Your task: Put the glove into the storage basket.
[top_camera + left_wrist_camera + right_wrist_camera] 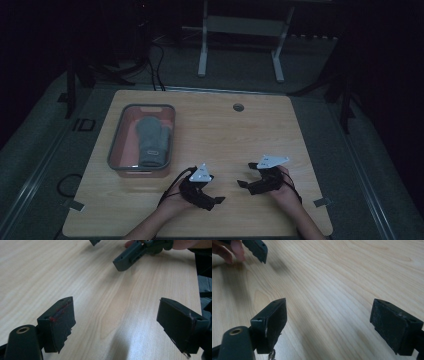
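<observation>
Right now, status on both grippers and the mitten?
Left gripper open, empty. Right gripper open, empty. Grey mitten in tray, untouched. Bare table between.

A bin (116,150) sits on the table (225,135), left of centre, with a mitten (152,140) lying inside it. A hole (238,107) is in the table near the far edge. The left gripper (212,192) is just right of the bin's near corner; the right gripper (246,175) is further right, facing it, near but apart. Behind the table a frame (240,30) stands on the floor.
</observation>
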`<state>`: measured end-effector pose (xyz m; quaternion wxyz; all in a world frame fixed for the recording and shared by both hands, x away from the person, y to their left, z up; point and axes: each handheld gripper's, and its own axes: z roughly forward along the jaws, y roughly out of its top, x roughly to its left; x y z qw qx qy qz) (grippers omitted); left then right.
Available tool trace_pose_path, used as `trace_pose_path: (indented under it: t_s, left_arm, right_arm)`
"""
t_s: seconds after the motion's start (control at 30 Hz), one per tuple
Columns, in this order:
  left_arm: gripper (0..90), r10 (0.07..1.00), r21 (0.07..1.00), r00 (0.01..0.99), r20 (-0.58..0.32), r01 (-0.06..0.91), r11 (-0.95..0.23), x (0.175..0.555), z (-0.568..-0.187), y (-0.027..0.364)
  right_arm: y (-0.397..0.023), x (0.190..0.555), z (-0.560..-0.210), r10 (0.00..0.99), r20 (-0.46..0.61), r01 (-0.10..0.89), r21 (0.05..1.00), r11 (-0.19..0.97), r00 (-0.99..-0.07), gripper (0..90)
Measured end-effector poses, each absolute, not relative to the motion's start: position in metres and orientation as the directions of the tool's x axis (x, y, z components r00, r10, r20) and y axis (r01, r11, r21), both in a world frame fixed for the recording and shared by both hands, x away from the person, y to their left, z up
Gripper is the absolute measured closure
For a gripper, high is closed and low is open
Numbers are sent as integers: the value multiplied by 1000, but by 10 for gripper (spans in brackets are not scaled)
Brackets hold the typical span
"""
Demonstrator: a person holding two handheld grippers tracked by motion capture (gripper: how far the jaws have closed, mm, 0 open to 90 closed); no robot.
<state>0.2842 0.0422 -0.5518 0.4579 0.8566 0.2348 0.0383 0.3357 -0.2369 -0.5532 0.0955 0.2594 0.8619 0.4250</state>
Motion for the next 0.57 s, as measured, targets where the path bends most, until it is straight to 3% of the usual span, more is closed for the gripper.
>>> trace_pose_path:
  t_s: [0.57]
  left_arm:
    - [153,417,820,895,-157,354,-450,279,-558,43]
  right_arm:
    - [-243,335,-559,552,49,375,783,496,-832,141]
